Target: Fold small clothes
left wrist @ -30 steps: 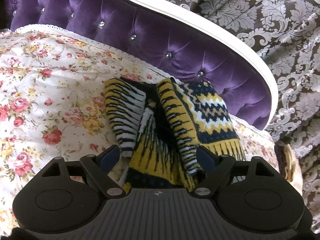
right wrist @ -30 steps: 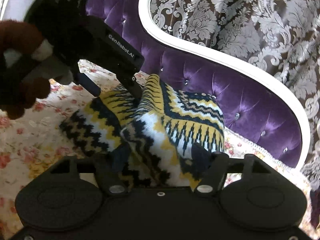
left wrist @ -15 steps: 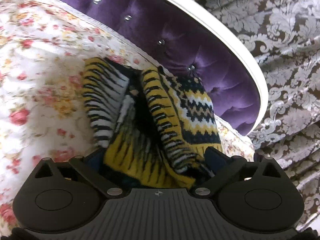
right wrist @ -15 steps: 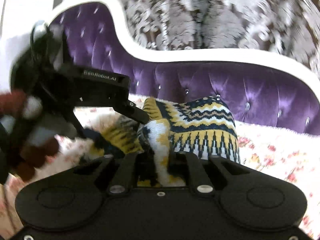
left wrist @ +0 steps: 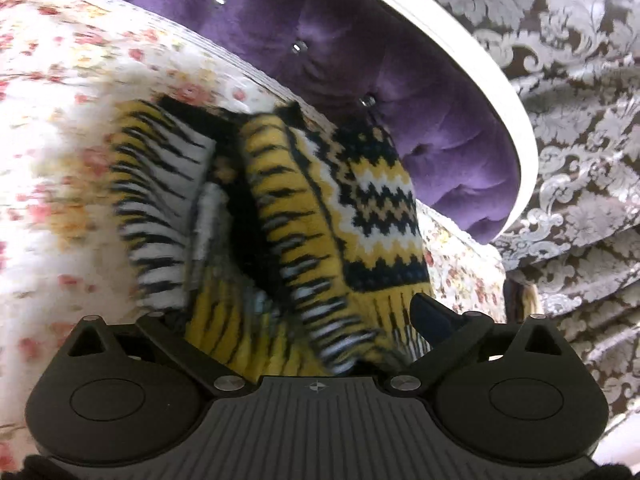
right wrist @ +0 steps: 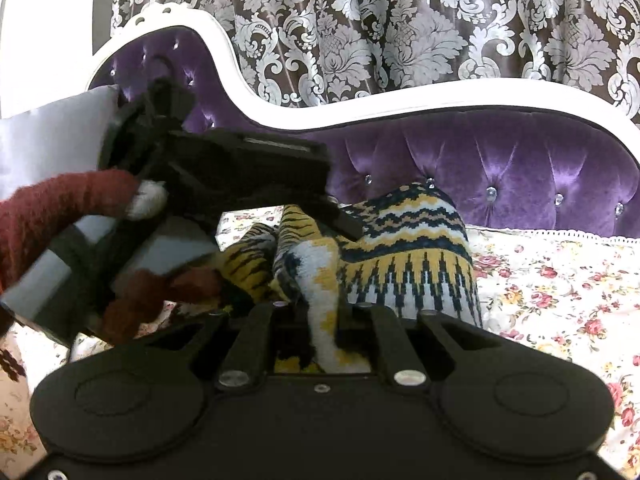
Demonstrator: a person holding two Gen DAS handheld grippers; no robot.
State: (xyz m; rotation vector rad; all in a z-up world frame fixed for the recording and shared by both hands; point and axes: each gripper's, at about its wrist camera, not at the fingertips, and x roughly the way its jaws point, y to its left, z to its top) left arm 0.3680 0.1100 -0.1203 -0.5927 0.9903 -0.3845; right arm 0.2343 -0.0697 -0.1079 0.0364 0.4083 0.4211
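A yellow, black and white patterned knit garment [left wrist: 360,208] lies bunched in folds on the floral bedspread [left wrist: 60,128]. It also shows in the right wrist view [right wrist: 408,256]. My left gripper [left wrist: 296,320] is open wide, its jaws on either side of the garment's near edge; the left finger is hidden by cloth. My right gripper [right wrist: 320,320] is shut on a fold of the garment. The left gripper's black body [right wrist: 240,168], held by a hand in a red glove [right wrist: 60,208], sits at the left of the right wrist view.
A purple tufted headboard [right wrist: 500,160] with a white frame runs behind the bed, also in the left wrist view [left wrist: 400,100]. Damask curtains [right wrist: 400,20] hang beyond it. A grey pillow [right wrist: 48,140] lies at the left. Floral bedspread [right wrist: 560,288] extends to the right.
My right gripper closed on a fold of the garment and swung to face the headboard. My left gripper pushed forward onto the garment's edge, jaws still open.
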